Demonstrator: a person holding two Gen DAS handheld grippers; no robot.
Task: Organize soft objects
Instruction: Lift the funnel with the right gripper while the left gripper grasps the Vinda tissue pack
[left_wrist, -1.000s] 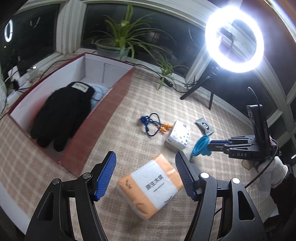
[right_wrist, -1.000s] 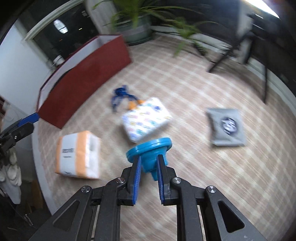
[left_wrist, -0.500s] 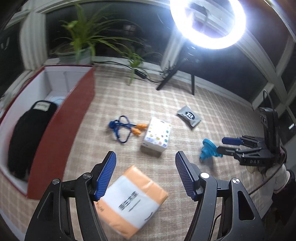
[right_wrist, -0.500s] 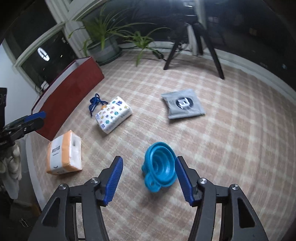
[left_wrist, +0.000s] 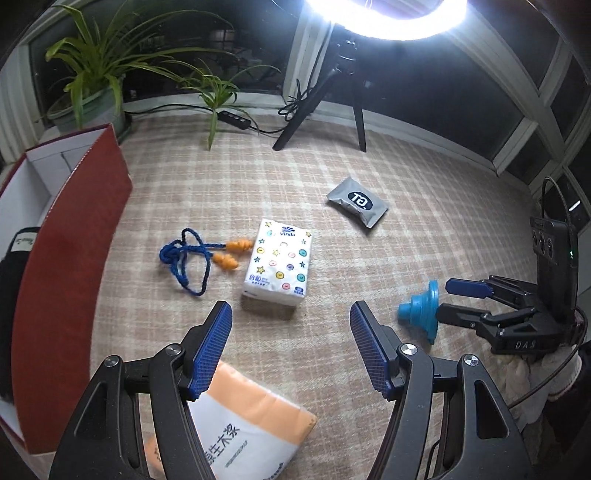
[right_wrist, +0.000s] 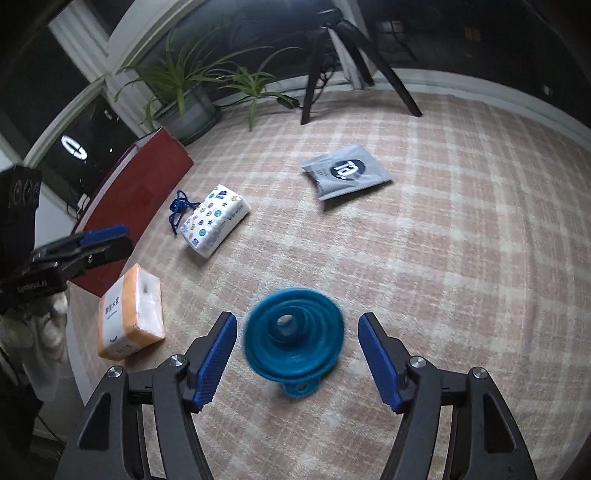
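- Right tool (right_wrist: 295, 360): jaws spread wide, gripping nothing; blue funnel (right_wrist: 294, 349) lies between them on the checked counter (right_wrist: 461, 258), blurred.
- Left tool (left_wrist: 290, 350): jaws spread, empty, above the orange tissue pack (left_wrist: 251, 424).
- Patterned tissue pack (left_wrist: 279, 267) just beside the corded earplugs (left_wrist: 201, 256).
- Grey pouch (left_wrist: 357, 201) well apart.
- Red box (left_wrist: 70, 240) at left holds a black glove (left_wrist: 11, 295).

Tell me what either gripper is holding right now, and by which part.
Nothing is held. The right gripper is open with the blue funnel loose between its fingers, and the left gripper is open and empty.
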